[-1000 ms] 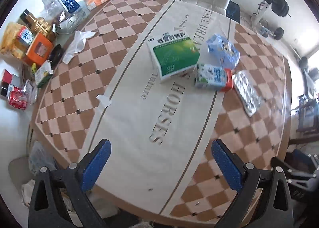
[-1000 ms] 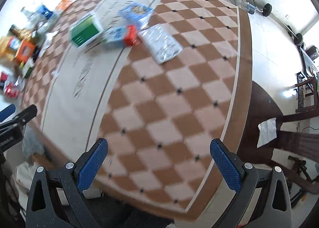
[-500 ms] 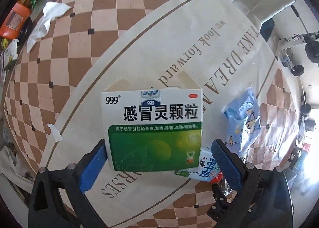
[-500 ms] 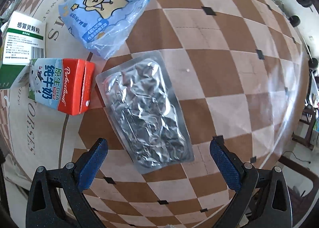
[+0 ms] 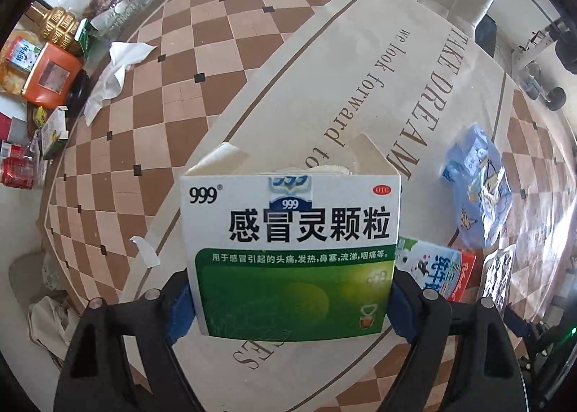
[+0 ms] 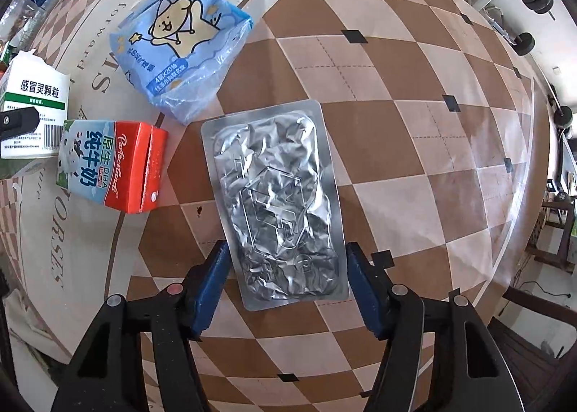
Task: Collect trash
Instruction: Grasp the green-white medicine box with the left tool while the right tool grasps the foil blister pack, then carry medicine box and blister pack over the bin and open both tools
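Left wrist view: my left gripper [image 5: 288,298] has just been closing, and its blue pads now sit against both lower sides of the green-and-white medicine box [image 5: 290,249] — I read that as a grip on it. The box's top flaps stand open, so I judge it light, thin card that would crush; low on the side walls seems the best hold. Just right of the box lies the milk carton [image 5: 438,275], beyond that the blue tissue pack [image 5: 476,192]. The checkered table [image 5: 162,116] looks glossy; clutter lines its far-left edge.

Right wrist view: my right gripper [image 6: 285,284] has also been closing — its pads flank the near end of the foil blister sheet [image 6: 276,199] without clearly pressing. Flat, thin and probably slippery, it needs an edge pinch. The milk carton [image 6: 111,165] lies left of it.
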`<action>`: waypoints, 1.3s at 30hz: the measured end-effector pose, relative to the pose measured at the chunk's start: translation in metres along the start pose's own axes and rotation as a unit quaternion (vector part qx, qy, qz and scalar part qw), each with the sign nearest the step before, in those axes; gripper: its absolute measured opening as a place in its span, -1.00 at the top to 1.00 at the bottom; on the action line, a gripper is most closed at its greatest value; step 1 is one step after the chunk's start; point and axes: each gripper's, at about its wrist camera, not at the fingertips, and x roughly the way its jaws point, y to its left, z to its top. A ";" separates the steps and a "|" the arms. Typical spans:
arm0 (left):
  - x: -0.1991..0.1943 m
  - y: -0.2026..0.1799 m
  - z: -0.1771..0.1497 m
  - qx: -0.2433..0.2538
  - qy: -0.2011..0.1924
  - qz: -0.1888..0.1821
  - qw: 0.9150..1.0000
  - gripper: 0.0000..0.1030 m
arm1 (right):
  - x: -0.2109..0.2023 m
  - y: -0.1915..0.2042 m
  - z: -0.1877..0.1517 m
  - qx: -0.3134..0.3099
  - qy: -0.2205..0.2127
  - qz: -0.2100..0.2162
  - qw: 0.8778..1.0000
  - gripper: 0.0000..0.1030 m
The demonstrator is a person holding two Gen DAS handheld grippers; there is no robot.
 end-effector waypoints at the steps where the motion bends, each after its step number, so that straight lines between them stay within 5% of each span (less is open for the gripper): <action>1: -0.005 -0.001 -0.007 0.006 -0.007 0.005 1.000 -0.64 | -0.001 -0.003 -0.003 0.006 -0.002 0.005 1.000 -0.28; 17: -0.054 0.030 -0.124 0.031 -0.057 -0.026 0.998 -0.64 | -0.037 0.012 -0.102 0.045 -0.052 0.061 0.996 -0.28; 30: -0.088 0.116 -0.265 0.047 -0.093 -0.075 0.992 -0.64 | -0.097 0.093 -0.273 0.061 -0.109 0.088 0.988 -0.28; 39: -0.045 0.180 -0.374 0.050 -0.031 -0.082 0.995 -0.64 | -0.075 0.159 -0.406 0.058 -0.080 0.115 0.988 -0.28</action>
